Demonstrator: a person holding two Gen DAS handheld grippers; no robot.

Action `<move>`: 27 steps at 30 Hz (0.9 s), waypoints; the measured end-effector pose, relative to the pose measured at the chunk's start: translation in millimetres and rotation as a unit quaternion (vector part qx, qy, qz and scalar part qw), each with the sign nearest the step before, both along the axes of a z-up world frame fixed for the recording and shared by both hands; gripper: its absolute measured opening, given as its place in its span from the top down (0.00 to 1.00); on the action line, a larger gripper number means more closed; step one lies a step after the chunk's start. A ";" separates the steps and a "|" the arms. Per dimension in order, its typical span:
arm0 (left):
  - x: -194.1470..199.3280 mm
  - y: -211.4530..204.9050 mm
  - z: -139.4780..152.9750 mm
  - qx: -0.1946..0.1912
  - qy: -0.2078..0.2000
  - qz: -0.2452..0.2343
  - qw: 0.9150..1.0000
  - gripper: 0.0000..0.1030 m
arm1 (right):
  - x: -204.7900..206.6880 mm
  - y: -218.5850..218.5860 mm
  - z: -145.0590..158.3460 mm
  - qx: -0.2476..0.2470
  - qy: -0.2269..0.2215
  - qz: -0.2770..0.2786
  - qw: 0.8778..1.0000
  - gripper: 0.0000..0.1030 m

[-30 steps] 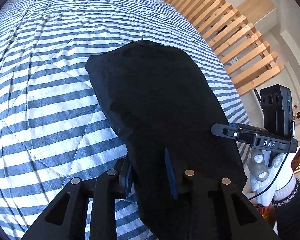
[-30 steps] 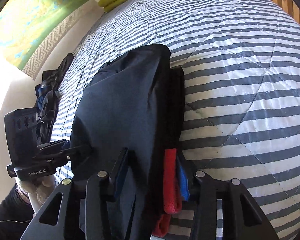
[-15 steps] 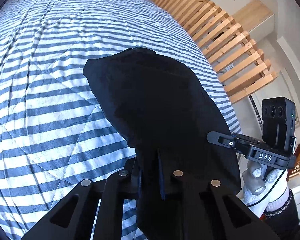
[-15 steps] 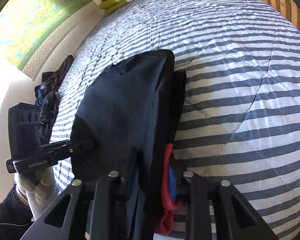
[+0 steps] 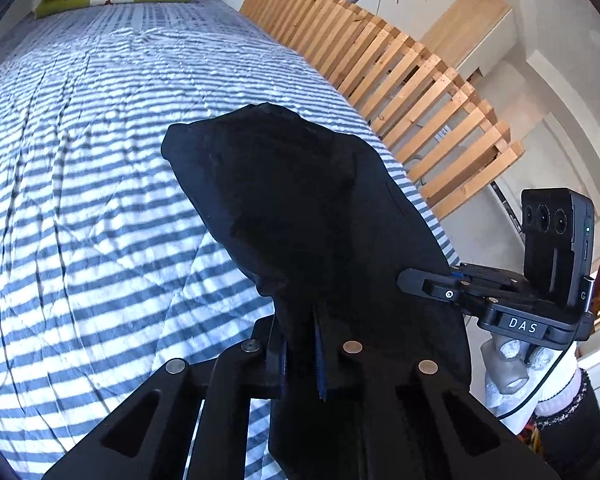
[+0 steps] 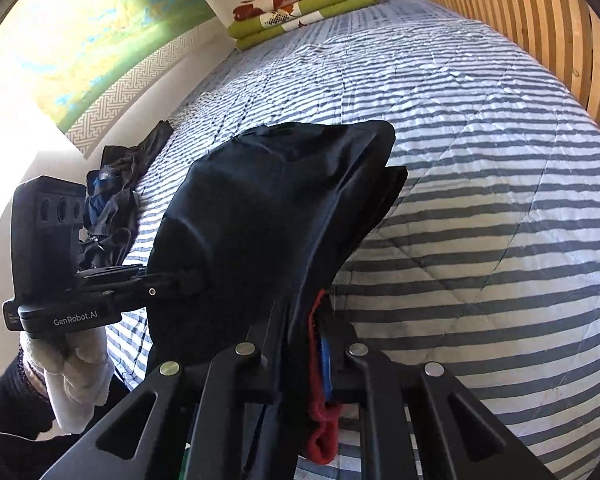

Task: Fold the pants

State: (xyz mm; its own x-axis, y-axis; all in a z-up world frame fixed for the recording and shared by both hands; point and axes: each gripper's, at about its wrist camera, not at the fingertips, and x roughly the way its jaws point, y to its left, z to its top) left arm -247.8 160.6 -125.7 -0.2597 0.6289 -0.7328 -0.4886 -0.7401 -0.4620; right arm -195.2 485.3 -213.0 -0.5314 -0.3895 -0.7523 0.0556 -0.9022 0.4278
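**Observer:** Where are the pants?

**Operator:** The dark pants (image 5: 320, 216) hang between my two tools, near end raised off the striped bedspread (image 5: 80, 220).

**Observer:** And the jaws?

**Operator:** Both have just closed. My left gripper (image 5: 300, 344) and right gripper (image 6: 304, 340) each pinch one near corner, so I judge the fold can carry over evenly.
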 end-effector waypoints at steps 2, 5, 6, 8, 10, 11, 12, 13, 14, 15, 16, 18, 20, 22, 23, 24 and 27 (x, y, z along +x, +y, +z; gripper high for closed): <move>-13.9 7.9 14.6 0.004 0.015 -0.004 1.000 0.91 | -6.5 4.4 14.9 0.007 0.014 -0.004 1.000 0.88; -41.3 25.7 33.2 0.007 0.037 -0.010 0.999 0.91 | -22.8 13.1 39.8 0.030 0.039 -0.011 0.999 0.88; -51.2 32.3 38.5 0.009 0.046 -0.013 0.999 0.91 | -30.5 18.0 47.1 0.036 0.045 -0.015 0.998 0.88; -74.2 46.5 45.7 0.009 0.060 -0.013 0.998 0.91 | -46.9 28.7 58.0 0.051 0.057 -0.025 0.997 0.88; -101.4 61.3 49.4 0.010 0.064 -0.011 0.998 0.91 | -67.1 38.5 69.0 0.071 0.073 -0.033 0.994 0.88; -116.5 70.2 50.1 0.010 0.066 -0.010 0.998 0.91 | -77.9 44.0 73.6 0.080 0.079 -0.038 0.993 0.88; -128.8 80.0 50.2 0.008 0.069 -0.010 0.998 0.91 | -90.5 50.1 77.4 0.088 0.083 -0.044 0.992 0.88; -144.3 90.5 49.8 0.005 0.074 -0.010 0.997 0.91 | -103.5 55.9 80.4 0.095 0.087 -0.048 0.991 0.88; -160.1 100.9 48.5 0.004 0.080 -0.009 0.997 0.91 | -114.0 59.7 82.4 0.104 0.090 -0.050 0.989 0.88; -173.7 111.2 47.6 0.004 0.082 -0.008 0.997 0.91 | -127.0 65.2 83.4 0.114 0.094 -0.053 0.988 0.88; -191.7 123.3 45.0 0.004 0.082 -0.007 0.997 0.91 | -137.8 70.4 83.3 0.120 0.097 -0.056 0.986 0.88; -223.3 146.6 36.7 0.005 0.079 -0.003 0.997 0.91 | -162.0 85.9 78.5 0.123 0.100 -0.066 0.985 0.89; -253.4 166.4 23.1 0.004 0.076 -0.001 0.997 0.91 | -185.5 101.9 70.5 0.122 0.099 -0.077 0.985 0.89; -284.3 187.0 8.6 0.001 0.075 0.001 0.997 0.91 | -207.6 116.5 60.6 0.128 0.099 -0.083 0.983 0.89; -298.5 195.0 0.7 0.000 0.074 0.003 0.997 0.91 | -219.6 123.1 54.6 0.130 0.099 -0.087 0.983 0.89; -312.0 203.7 -6.4 -0.002 0.074 0.004 0.997 0.91 | -231.3 130.9 48.4 0.133 0.099 -0.091 0.982 0.89; -348.7 223.5 -32.7 -0.012 0.075 0.016 0.997 0.91 | -262.5 150.0 28.6 0.139 0.098 -0.097 0.981 0.89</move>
State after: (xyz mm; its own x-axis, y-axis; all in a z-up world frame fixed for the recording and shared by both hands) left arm -596.5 384.0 -158.4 -0.3868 0.6015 -0.6990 -0.5265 -0.7664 -0.3681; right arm -457.7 635.3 -184.5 -0.7195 -0.0608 -0.6918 -0.0717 -0.9843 0.1612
